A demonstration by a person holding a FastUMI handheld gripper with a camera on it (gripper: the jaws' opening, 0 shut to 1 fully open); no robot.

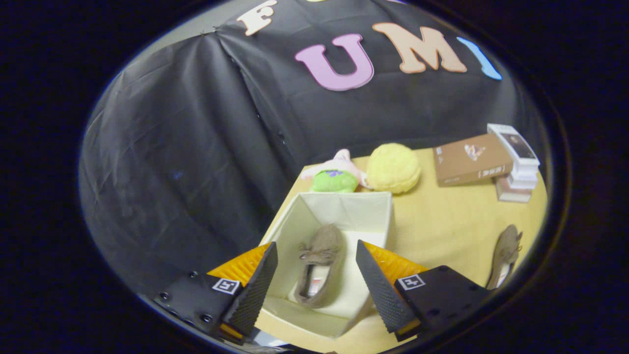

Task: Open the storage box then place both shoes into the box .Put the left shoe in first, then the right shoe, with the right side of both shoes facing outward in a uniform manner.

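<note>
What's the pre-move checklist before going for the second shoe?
1. Box open: ok, top open, walls upright.
2. First shoe inside box: ok, lying on the box floor, between the fingers in the view.
3. Gripper free: ok, fingers spread, nothing held.
4. Second shoe reachable: ok, on the table beside the box, nothing on it.
5. First shoe is the left one, right side outward: cannot tell.
6. Room in box for second shoe: ok, bare floor beside the first.
</note>
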